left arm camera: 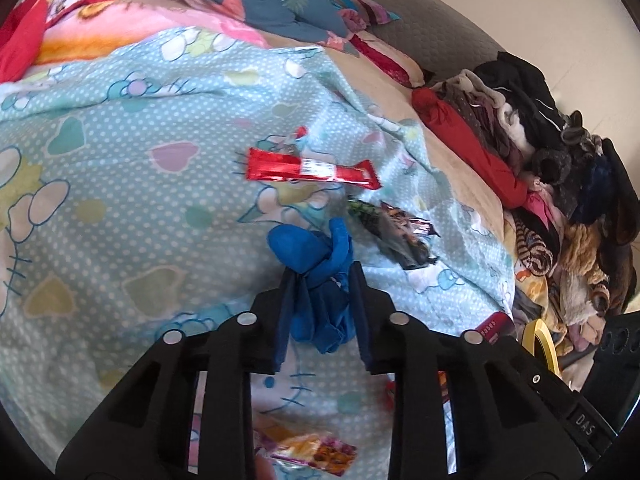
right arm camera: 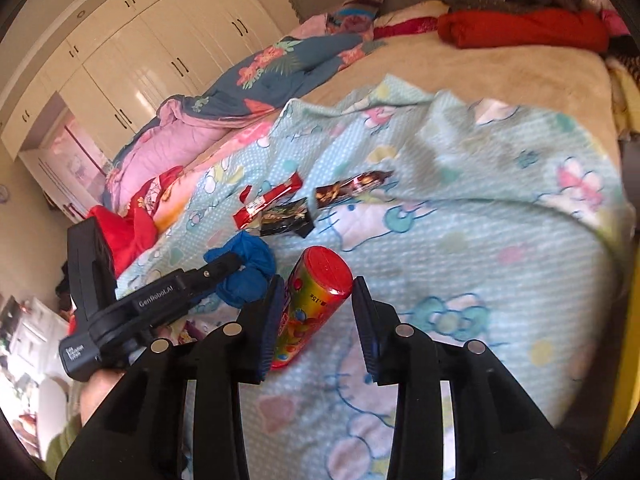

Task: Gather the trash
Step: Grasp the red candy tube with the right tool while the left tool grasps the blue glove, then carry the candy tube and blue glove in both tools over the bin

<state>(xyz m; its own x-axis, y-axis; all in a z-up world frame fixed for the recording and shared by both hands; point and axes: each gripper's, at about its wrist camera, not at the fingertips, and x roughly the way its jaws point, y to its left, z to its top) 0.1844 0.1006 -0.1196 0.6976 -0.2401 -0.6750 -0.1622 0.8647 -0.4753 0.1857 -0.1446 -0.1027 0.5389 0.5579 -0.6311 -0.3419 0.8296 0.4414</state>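
Note:
A crumpled blue wad (left arm camera: 316, 252) lies on the light-blue cartoon blanket (left arm camera: 120, 200), and my left gripper (left arm camera: 322, 276) is shut on it, both pads pressing its sides. From the right wrist view the same left gripper (right arm camera: 236, 268) shows at the left, still gripping the blue wad (right arm camera: 250, 272). My right gripper (right arm camera: 316, 284) is shut on a tilted candy tube (right arm camera: 316, 300) with a red cap. Beyond lie a red wrapper (left arm camera: 308, 170), a dark wrapper (left arm camera: 396, 236) and a brown wrapper (right arm camera: 352, 188).
A yellow-orange wrapper (left arm camera: 308, 452) lies under my left gripper, with a red packet (left arm camera: 494, 326) and a yellow tape roll (left arm camera: 544, 340) to the right. Piled clothes (left arm camera: 540, 160) line the bed's right side. A floral quilt (right arm camera: 272, 68) and white wardrobe (right arm camera: 140, 60) stand behind.

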